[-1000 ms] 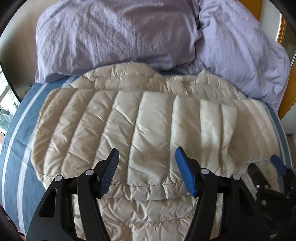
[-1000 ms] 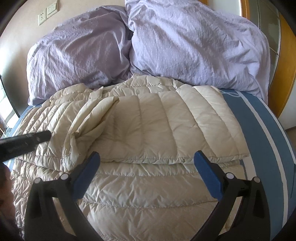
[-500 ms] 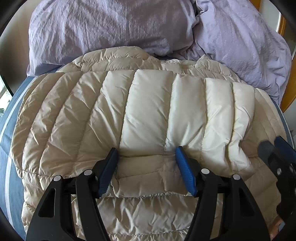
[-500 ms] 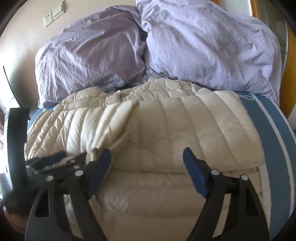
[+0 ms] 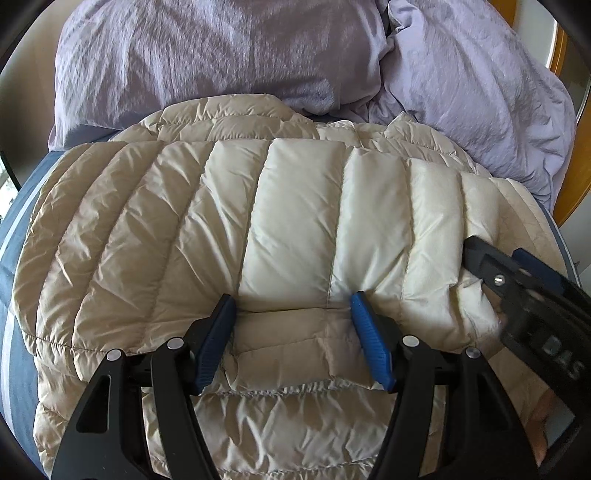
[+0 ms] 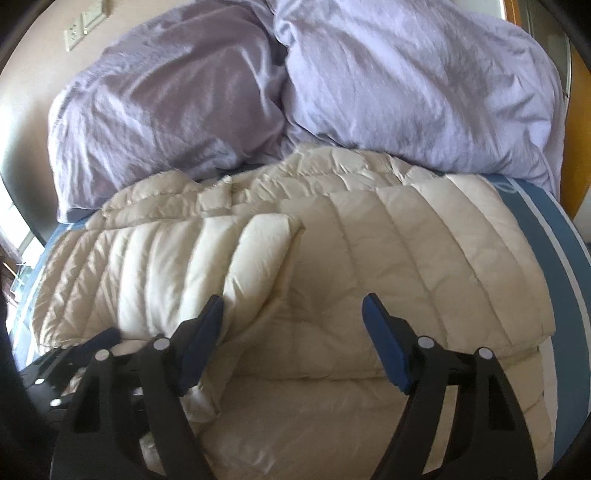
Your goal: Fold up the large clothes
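A cream quilted down jacket (image 5: 258, 221) lies folded on the bed; it also shows in the right wrist view (image 6: 369, 258). My left gripper (image 5: 293, 339) is open, its blue pads pressed against the folded layer's near edge, with a puffed band between them. My right gripper (image 6: 293, 347) is open, low over the jacket where a folded flap (image 6: 207, 266) meets the right half. The right gripper also shows at the right edge of the left wrist view (image 5: 517, 280). The left gripper shows at the lower left of the right wrist view (image 6: 74, 354).
Two lilac pillows (image 5: 221, 55) (image 6: 406, 81) lie right behind the jacket. The blue sheet with pale stripes (image 6: 550, 251) shows at both sides. A wooden frame (image 5: 572, 199) stands at the right. A wall socket (image 6: 83, 29) is far left.
Both grippers have moved forward and down onto the jacket. The left gripper's pads now press into the folded edge. The right gripper has come closer to the left one.
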`<state>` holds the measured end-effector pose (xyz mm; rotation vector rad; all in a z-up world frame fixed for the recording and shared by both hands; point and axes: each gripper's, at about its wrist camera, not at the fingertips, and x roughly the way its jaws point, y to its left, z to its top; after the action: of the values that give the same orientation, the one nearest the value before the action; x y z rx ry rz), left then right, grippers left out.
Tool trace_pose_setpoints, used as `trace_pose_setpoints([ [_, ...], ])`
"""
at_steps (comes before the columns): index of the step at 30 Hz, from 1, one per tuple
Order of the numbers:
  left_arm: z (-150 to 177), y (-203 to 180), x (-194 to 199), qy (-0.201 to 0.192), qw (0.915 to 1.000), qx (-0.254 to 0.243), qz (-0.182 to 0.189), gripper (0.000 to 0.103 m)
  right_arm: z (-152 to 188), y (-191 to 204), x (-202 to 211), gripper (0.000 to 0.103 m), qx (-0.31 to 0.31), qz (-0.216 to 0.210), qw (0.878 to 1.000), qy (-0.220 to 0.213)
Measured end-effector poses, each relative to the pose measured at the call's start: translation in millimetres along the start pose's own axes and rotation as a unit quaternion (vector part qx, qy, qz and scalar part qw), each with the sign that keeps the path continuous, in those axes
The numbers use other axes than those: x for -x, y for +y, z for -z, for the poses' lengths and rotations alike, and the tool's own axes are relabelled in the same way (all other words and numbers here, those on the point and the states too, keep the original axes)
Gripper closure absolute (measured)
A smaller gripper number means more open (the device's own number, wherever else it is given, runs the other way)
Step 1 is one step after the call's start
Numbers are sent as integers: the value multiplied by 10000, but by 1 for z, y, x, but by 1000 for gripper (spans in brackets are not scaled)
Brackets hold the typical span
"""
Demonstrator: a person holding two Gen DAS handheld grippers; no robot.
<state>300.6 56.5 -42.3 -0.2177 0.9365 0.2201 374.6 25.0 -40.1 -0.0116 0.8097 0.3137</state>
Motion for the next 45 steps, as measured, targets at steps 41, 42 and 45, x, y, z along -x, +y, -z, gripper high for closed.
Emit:
trace_pose_setpoints([
  [41, 81, 119, 117, -359, 9990, 202, -145, 24, 44, -61, 72, 5, 565, 129, 9976, 366],
  [42, 89, 128, 123, -365, 9989, 231, -169, 22, 51, -70, 81, 4, 598, 143, 9975, 338],
  [45, 112, 150, 137, -370, 9985, 377, -143, 20, 67, -97, 104, 3, 567, 183, 9978, 290],
])
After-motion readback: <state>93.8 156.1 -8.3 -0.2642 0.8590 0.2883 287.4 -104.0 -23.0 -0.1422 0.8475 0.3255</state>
